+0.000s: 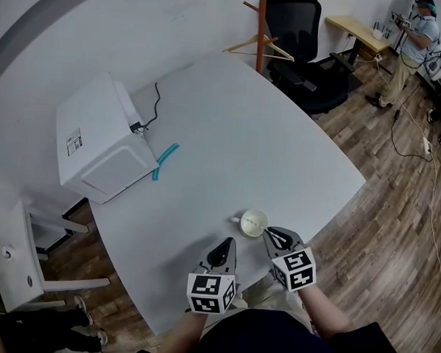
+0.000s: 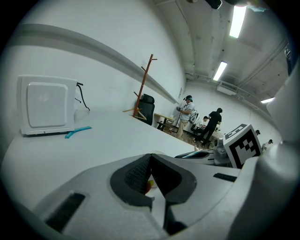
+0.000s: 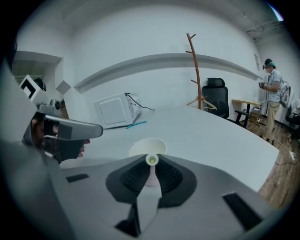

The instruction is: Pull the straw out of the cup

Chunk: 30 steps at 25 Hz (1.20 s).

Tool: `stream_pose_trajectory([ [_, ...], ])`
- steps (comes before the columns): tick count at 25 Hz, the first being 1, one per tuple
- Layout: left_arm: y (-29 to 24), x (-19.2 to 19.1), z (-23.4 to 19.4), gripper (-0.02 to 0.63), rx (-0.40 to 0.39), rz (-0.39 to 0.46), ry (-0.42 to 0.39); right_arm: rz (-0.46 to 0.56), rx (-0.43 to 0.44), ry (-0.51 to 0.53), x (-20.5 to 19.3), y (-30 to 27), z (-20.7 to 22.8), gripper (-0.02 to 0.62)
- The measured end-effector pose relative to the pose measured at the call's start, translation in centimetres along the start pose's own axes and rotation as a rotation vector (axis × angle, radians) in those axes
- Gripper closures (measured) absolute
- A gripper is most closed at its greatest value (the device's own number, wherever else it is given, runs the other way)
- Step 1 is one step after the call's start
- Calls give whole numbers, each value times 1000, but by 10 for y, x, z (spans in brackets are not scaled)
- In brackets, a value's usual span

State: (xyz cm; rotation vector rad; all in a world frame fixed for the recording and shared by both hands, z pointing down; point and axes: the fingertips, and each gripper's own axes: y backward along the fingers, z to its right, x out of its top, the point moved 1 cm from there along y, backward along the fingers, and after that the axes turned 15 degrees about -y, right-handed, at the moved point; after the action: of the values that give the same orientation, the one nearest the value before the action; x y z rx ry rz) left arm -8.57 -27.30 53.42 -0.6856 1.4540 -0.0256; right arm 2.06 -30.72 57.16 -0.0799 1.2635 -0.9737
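Straw gripped at white cup
Right gripper clamps the straw; left gripper, jaws together, sits just left.

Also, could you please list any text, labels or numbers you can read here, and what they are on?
No text is legible.
Sticker on the microwave: too small to read.
Cubes on the left gripper and right gripper: black-and-white square markers only, no words.

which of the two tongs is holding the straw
The right tongs: they are shut on the pale straw, just short of the white cup. The left tongs are closed beside them with no straw between them.
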Motion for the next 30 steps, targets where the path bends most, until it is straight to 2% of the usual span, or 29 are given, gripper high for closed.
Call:
stream_pose_trajectory([
  [11, 9, 2, 3, 591, -3, 16, -8, 29, -18, 34, 5, 10, -7, 552],
  [30, 46, 5, 21, 591, -38, 57, -46, 156, -51, 48, 19, 59, -40, 552],
])
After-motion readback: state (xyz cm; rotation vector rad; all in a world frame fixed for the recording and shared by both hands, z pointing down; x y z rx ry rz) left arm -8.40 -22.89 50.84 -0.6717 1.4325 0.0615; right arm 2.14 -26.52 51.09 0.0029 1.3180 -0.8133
